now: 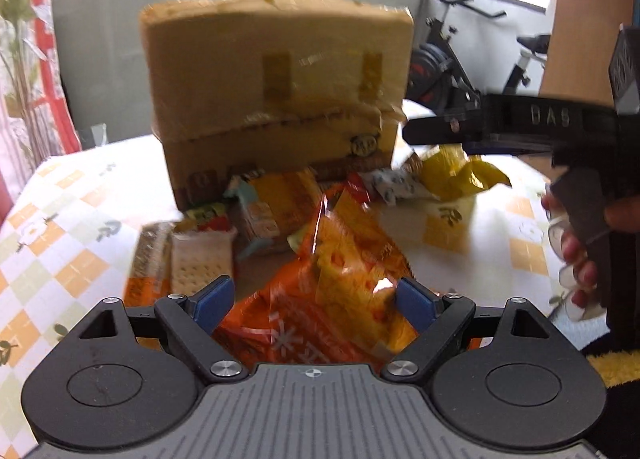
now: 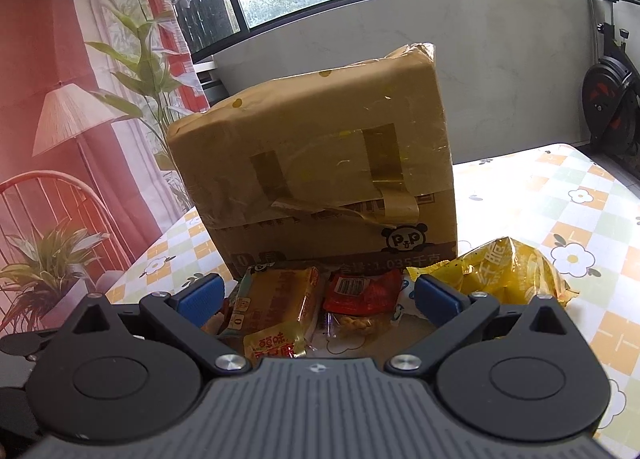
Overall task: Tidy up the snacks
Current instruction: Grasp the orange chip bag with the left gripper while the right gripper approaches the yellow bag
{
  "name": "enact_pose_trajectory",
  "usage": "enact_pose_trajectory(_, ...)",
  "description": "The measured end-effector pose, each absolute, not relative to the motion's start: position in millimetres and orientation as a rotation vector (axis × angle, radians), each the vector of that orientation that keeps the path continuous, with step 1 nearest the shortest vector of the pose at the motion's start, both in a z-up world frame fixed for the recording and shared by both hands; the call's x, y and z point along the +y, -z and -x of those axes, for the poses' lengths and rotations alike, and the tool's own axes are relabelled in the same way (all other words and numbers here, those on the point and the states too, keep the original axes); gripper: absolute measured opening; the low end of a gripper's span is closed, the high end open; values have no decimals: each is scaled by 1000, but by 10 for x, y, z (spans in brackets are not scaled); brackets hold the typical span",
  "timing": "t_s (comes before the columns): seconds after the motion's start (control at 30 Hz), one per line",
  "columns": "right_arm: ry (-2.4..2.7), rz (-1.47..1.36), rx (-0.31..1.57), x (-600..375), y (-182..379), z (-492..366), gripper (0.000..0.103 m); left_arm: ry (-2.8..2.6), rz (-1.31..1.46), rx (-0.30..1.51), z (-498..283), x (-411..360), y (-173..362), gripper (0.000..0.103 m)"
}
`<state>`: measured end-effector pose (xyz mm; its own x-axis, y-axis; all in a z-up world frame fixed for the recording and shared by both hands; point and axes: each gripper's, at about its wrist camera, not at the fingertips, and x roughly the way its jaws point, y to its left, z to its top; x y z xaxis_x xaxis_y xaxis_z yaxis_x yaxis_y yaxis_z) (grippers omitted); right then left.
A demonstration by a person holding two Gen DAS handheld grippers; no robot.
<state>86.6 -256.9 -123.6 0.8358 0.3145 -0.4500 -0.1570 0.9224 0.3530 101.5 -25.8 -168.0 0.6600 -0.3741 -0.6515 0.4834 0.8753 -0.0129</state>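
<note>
A heap of snack packets lies on the table in front of a taped cardboard box [image 1: 276,99] [image 2: 316,175]. My left gripper [image 1: 314,301] is open, its blue pads either side of a big orange packet [image 1: 340,283] without pressing it. Beside that lie a cracker packet [image 1: 200,259] and a yellow bag [image 1: 460,175]. My right gripper [image 2: 318,297] is open above a yellow-wrapped cake packet [image 2: 276,295] and a red packet [image 2: 360,291]. The yellow bag [image 2: 516,275] sits just right of its right pad. In the left wrist view the right gripper [image 1: 408,131] reaches in from the right, held by a hand [image 1: 572,251].
A checked tablecloth with flowers [image 1: 60,219] [image 2: 560,219] covers the table. An exercise bike [image 1: 460,71] [image 2: 612,99] stands behind to the right. Plants [image 2: 132,59] and a red curtain [image 2: 40,39] are on the left, windows behind.
</note>
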Motion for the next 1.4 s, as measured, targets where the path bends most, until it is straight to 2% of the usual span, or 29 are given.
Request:
enact_pose_trajectory(0.33,-250,-326,555,-2585,1297,-887,103,303,-141,752,-1381,-166,1845,91)
enact_pose_trajectory(0.53,-244,-327,554,-2597,1310,-882,103,251,-54,733,-1453,2,1778,86)
enact_pose_trajectory(0.63,-242,-332,554,-2602,1310,-879,103,295,-16,700,-1331,89,1674,87)
enact_pose_trajectory(0.73,-245,-335,552,-2602,1305,-875,103,349,-5,694,-1195,111,1617,94)
enact_pose_trajectory(0.97,-248,-331,543,-2585,1278,-859,103,367,-11,755,-1106,13,1707,95)
enact_pose_trajectory(1.4,-242,-357,575,-2616,1347,-882,103,384,161,917,-1276,178,2034,96)
